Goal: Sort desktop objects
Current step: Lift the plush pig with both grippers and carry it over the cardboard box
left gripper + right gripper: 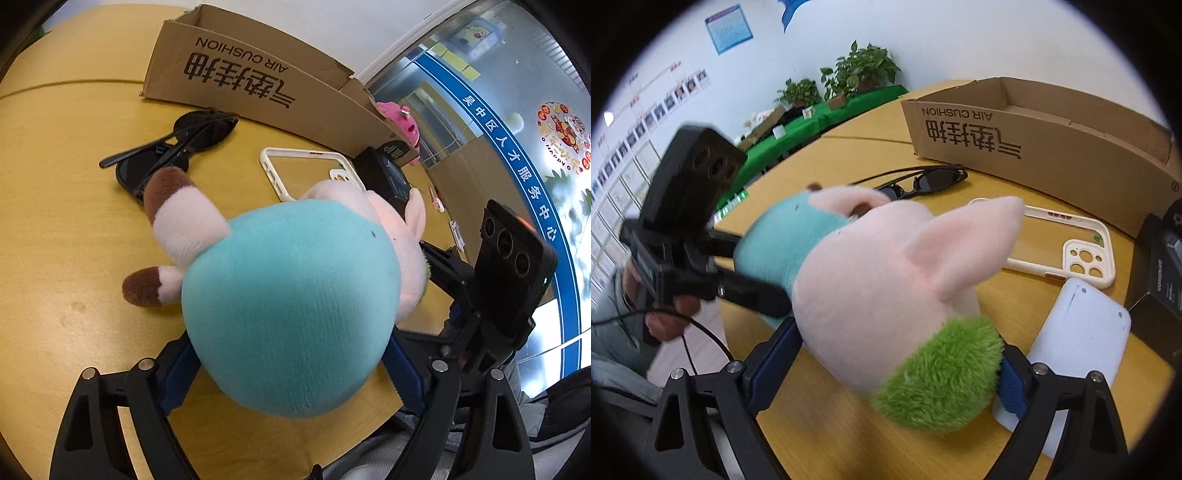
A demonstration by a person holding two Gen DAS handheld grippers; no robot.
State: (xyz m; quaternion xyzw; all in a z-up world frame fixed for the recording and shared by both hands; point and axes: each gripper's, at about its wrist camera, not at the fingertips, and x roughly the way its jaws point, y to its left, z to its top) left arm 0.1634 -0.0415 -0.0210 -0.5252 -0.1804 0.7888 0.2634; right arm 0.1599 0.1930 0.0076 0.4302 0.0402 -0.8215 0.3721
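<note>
Plush pig [291, 306] sits between both claws, above the yellow bench [55, 229]. Left wrist view: left claw [291, 365] is spread wide around the pig's teal body, blue pads at both flanks; whether they actually press in I cannot tell. Brown-tipped legs point toward the sunglasses [173, 151], which lie on the bench in front of the cardboard box [236, 70]. White phone case [306, 173] lies just past the pig, a black box [388, 177] beside it, a pink toy [400, 122] at the cardboard box's corner. Right claw's body and camera unit show at the right edge. Right wrist view: right claw [897, 365] is also spread wide, around the pig's head end with the green tuft; contact of the pads unclear. Left claw's fingers [753, 291] reach to the teal body from the left, a hand [670, 317] on its grip. Sunglasses, phone case, a white flat pad [1078, 332], the black box and the cardboard box lie behind.
</note>
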